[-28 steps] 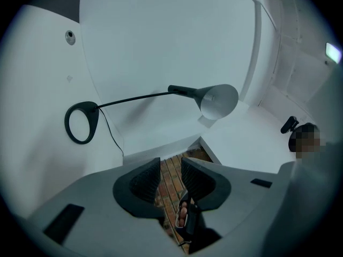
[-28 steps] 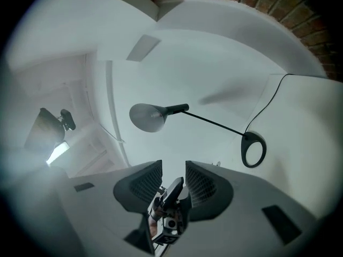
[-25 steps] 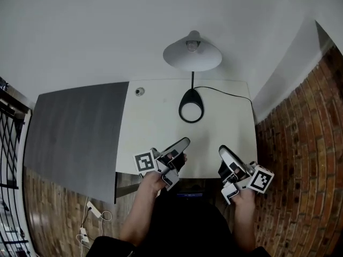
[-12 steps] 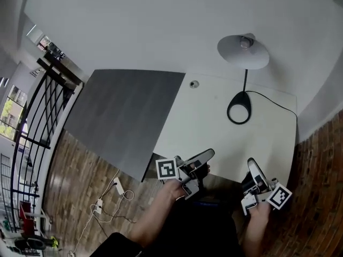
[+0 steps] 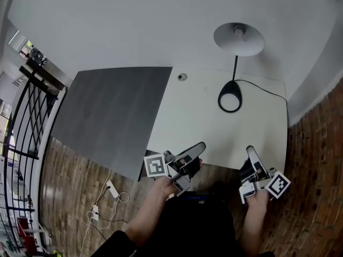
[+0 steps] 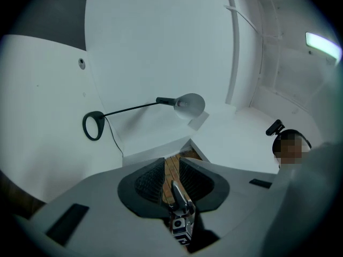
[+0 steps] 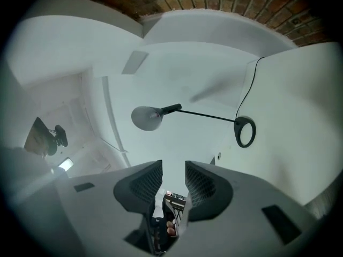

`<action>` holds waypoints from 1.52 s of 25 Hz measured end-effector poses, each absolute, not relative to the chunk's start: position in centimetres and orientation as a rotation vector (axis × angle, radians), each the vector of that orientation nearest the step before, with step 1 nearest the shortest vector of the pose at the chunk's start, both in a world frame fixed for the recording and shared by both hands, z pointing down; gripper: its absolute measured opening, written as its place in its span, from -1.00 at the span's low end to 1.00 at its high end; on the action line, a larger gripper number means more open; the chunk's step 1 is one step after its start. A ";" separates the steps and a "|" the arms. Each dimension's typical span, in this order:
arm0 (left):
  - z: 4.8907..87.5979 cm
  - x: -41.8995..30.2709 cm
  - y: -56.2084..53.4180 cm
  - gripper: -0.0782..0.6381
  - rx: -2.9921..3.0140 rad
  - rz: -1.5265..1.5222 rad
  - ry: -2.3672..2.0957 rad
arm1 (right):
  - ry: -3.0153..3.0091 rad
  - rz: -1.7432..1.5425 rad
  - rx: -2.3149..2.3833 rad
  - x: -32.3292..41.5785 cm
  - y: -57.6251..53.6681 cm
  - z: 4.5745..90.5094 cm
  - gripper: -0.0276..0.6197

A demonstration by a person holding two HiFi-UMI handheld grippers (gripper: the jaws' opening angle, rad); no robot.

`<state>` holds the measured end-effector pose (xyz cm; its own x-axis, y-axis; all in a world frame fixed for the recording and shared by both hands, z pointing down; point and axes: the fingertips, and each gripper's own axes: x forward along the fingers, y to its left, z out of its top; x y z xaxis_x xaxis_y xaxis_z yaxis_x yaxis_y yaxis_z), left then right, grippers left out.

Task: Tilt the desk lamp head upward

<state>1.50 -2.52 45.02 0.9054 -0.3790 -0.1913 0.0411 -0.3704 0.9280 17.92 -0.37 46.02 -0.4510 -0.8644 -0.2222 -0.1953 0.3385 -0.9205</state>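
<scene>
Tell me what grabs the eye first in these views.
The desk lamp, with a white shade and a black ring base, stands at the far right of the white desk. By the desk's near edge, the left gripper and right gripper both hover empty, well short of the lamp. The left's jaws are closing on nothing.

We see soft, even, cool light on the white surfaces, with no harsh glare. A strip light (image 6: pixel 323 45) glows in the left gripper view, and the lamp head (image 5: pixel 239 38) throws only a faint shadow. The wide-angle lenses bend straight edges, both gripper views darken at the corners, and the nearest parts look soft.
</scene>
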 end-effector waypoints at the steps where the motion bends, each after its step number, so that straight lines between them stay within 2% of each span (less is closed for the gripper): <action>1: 45.0 0.8 -2.2 -0.52 1.903 -0.455 -0.229 | 1.862 -1.133 -0.948 17.1 -0.1 45.9 -0.48; 8: 44.9 -5.0 -1.0 -0.61 1.851 -0.502 -0.119 | 1.845 -1.105 -1.069 9.9 4.2 44.0 -0.48; 16: 46.4 -6.0 1.4 -0.66 1.769 -0.491 0.054 | 1.761 -1.097 -1.339 7.0 10.7 45.0 -0.49; 27: 43.5 -6.0 2.9 -0.66 1.856 -0.489 0.018 | 1.834 -1.003 -1.265 7.1 11.2 41.9 -0.54; 38: 43.6 -1.5 7.9 -0.66 1.925 -0.338 -0.028 | 1.801 -0.987 -1.179 10.4 15.1 42.2 -0.69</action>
<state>-1.49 7.86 43.62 0.9586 -0.1795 -0.2209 0.1412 -0.3738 0.9167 10.36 15.10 42.24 -0.2900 -0.9408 -0.1752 -0.3581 0.2765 -0.8918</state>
